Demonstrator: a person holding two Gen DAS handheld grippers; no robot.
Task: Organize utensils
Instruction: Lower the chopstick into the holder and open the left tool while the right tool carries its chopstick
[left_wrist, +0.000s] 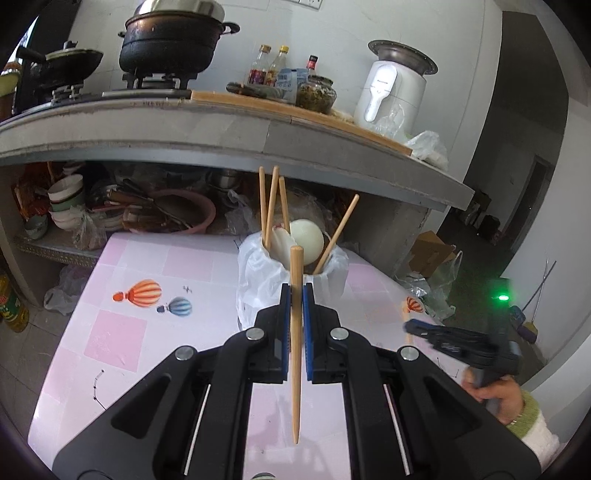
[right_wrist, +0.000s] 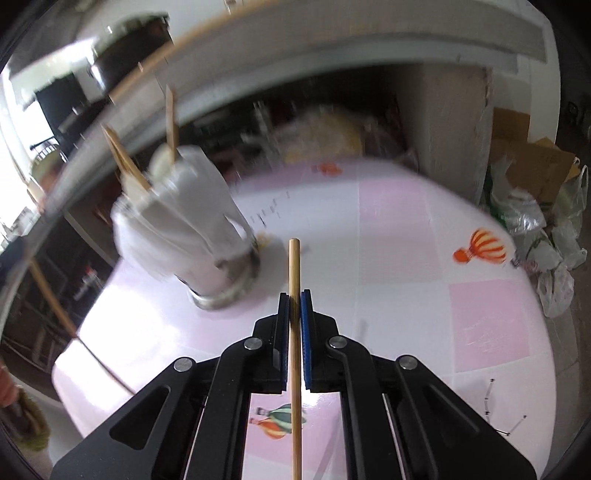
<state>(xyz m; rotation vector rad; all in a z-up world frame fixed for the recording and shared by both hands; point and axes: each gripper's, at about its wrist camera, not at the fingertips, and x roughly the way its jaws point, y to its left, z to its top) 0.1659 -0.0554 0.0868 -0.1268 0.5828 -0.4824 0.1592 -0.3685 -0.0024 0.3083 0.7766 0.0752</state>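
Note:
In the left wrist view my left gripper (left_wrist: 296, 293) is shut on a wooden chopstick (left_wrist: 295, 343) that stands nearly upright between its blue pads. Just beyond it stands the utensil holder (left_wrist: 291, 280), wrapped in white plastic, with several chopsticks (left_wrist: 271, 201) and a white spoon (left_wrist: 306, 242) sticking out. My right gripper (left_wrist: 412, 326) shows at the right of that view, held by a hand, blurred. In the right wrist view my right gripper (right_wrist: 294, 295) is shut on another chopstick (right_wrist: 294, 332), above the table. The holder (right_wrist: 192, 229) lies to its left, blurred.
The table (left_wrist: 122, 332) has a pink and white cloth with balloon prints. Behind it a concrete counter (left_wrist: 221, 129) carries pots, bottles and a white appliance; bowls and a pink basin sit beneath. Plastic bags (right_wrist: 546, 236) and a cardboard box stand right of the table.

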